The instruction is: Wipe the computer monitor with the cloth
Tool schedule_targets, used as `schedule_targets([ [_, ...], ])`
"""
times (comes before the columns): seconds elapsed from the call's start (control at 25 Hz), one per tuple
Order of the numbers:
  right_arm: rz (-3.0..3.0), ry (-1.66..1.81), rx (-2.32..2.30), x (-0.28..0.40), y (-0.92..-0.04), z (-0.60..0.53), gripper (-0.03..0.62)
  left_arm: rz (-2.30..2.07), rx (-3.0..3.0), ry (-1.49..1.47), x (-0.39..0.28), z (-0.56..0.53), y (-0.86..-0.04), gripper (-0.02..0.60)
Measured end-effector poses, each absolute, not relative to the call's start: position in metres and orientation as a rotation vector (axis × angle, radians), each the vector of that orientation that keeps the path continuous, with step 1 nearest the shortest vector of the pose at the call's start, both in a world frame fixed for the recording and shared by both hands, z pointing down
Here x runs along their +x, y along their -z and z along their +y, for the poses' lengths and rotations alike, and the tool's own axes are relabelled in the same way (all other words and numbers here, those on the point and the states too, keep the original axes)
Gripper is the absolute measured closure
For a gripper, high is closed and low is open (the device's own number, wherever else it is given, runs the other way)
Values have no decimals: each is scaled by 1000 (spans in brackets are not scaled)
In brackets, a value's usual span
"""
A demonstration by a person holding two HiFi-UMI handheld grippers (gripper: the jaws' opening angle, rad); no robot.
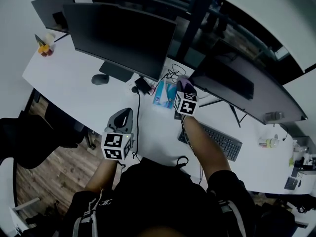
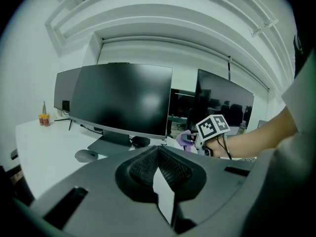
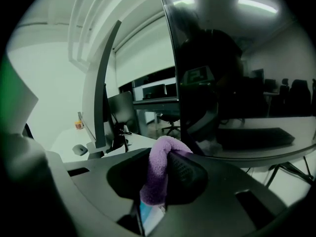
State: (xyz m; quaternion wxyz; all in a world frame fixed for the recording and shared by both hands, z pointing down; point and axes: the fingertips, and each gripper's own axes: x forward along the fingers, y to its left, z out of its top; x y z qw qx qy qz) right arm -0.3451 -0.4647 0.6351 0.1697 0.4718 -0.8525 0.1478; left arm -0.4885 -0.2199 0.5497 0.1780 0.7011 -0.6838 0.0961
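My right gripper point(image 1: 184, 87) is shut on a purple cloth point(image 1: 182, 84), held at the lower left corner of the right-hand monitor point(image 1: 242, 85). In the right gripper view the cloth point(image 3: 157, 174) bulges up between the jaws, and that monitor's dark screen point(image 3: 232, 83) fills the right side close by; I cannot tell whether cloth and screen touch. The left gripper point(image 1: 124, 112) hovers over the desk in front of the big left monitor point(image 1: 121, 36), shut with nothing in it. The left gripper view shows its pads point(image 2: 167, 168) pressed together, the left monitor point(image 2: 123, 100) and the cloth point(image 2: 186, 138).
A mouse point(image 1: 100, 79) lies by the left monitor's stand. A blue packet point(image 1: 163, 94) and cables lie between the monitors. A keyboard point(image 1: 217, 139) sits under my right arm. A third monitor point(image 1: 52, 11) and small bottles point(image 1: 44, 48) stand far left, and a chair point(image 1: 29, 142) is beside the desk.
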Motion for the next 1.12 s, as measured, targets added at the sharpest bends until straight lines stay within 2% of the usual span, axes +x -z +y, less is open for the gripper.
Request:
schedule_targets([
  [1.12,-2619,-256,1502,-328,-484,-449,494,-2078,1963,-248,-451,-167,-509,568],
])
